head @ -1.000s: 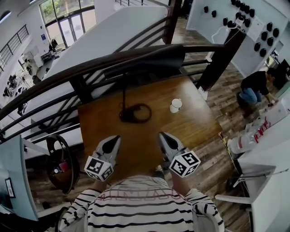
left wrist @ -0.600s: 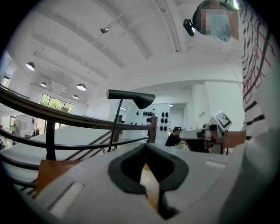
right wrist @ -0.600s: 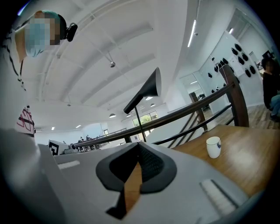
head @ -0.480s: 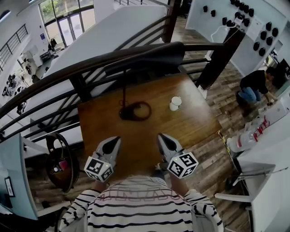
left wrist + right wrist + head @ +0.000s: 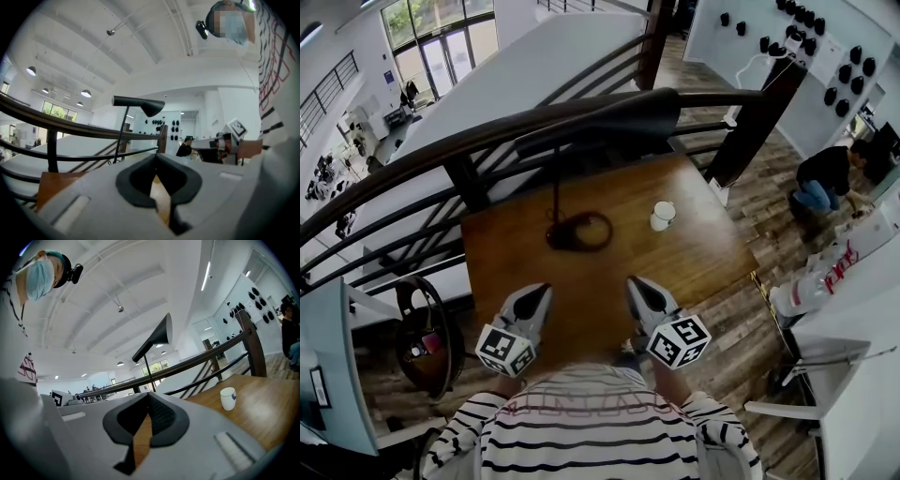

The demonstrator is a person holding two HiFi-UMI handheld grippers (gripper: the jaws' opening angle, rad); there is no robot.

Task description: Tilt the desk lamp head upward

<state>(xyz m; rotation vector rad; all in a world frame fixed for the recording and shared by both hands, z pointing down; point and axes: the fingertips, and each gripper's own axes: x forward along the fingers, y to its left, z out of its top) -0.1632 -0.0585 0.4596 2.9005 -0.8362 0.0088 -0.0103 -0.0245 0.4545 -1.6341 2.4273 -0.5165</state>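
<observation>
A black desk lamp stands on the wooden table (image 5: 694,253). Its ring base (image 5: 579,231) sits near the far middle, a thin stem rises from it, and the long dark head (image 5: 600,127) hangs level above. In the left gripper view the lamp head (image 5: 140,103) points right; in the right gripper view the lamp head (image 5: 157,336) shows as a cone slanting up. My left gripper (image 5: 532,298) and right gripper (image 5: 639,291) hover over the near edge, well short of the lamp. Both are shut with nothing between the jaws.
A white cup (image 5: 663,216) stands right of the lamp base, also the cup (image 5: 228,398) in the right gripper view. A dark curved railing (image 5: 412,169) runs behind the table. A round stool (image 5: 427,337) sits at the left. A person (image 5: 825,178) crouches far right.
The view has shifted very slightly; the grippers hold nearly the same place over the near edge. The lamp and cup have not moved.
</observation>
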